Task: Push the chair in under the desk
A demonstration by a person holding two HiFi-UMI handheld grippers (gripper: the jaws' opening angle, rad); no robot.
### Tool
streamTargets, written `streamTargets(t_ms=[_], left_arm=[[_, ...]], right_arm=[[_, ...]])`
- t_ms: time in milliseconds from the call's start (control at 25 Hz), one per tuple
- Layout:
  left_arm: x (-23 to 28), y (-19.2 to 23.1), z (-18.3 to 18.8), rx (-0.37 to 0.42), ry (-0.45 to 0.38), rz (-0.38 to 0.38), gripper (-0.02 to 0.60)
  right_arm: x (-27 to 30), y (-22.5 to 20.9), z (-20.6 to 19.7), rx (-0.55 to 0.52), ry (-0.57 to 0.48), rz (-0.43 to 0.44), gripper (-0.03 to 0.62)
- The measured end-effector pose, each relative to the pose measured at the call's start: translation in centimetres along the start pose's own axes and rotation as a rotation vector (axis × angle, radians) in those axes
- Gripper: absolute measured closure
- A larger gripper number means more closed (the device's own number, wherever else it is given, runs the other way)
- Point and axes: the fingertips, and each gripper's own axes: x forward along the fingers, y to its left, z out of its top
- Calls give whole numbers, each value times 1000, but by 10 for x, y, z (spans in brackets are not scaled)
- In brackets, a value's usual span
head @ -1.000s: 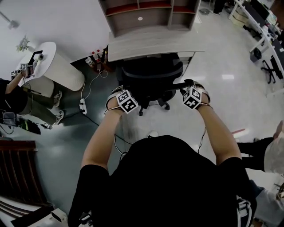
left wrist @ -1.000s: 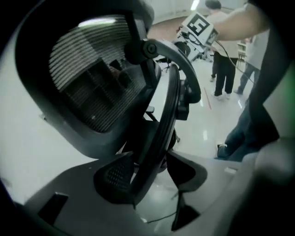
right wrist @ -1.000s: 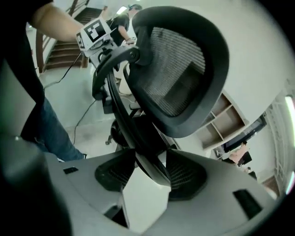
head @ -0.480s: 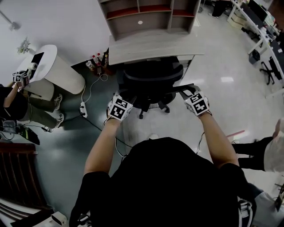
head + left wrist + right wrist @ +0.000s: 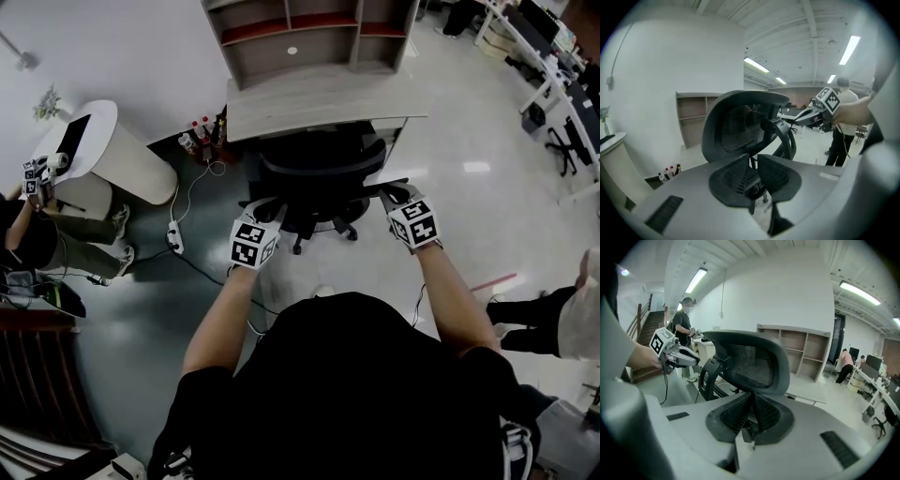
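The black mesh-backed swivel office chair [image 5: 315,167] was seen drawn up to the pale wood-grain counter [image 5: 319,101]. Its seat seemed to be tucked at least partly beneath the front edge, and its curved backrest [image 5: 740,124] stood just short of that edge. It was therefore judged to lie about as the task wants. In the head view the chair lay at 12 o'clock of both grippers, and the push line ran from 6 to 12 toward the counter. The left gripper [image 5: 752,161] was held off the backrest's 7 o'clock side. Its jaws had just been closing to a narrow slit, with nothing between them. The right gripper [image 5: 751,401] was held at 4 o'clock, near the black armrest [image 5: 380,185], with its jaws together on nothing. Neither gripper was clearly the nearer
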Motion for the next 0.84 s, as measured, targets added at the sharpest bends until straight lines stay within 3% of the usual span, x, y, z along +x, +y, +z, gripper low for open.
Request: streamTargets(t_ms=[240,840], left_arm=[[-3,7,14,14,-66,47,554],[8,21,22,14,-75,33,560]], right_arm=[[-2,-2,10,57,-37,-18,588],[5,-12,14,172,-65,-49,594]])
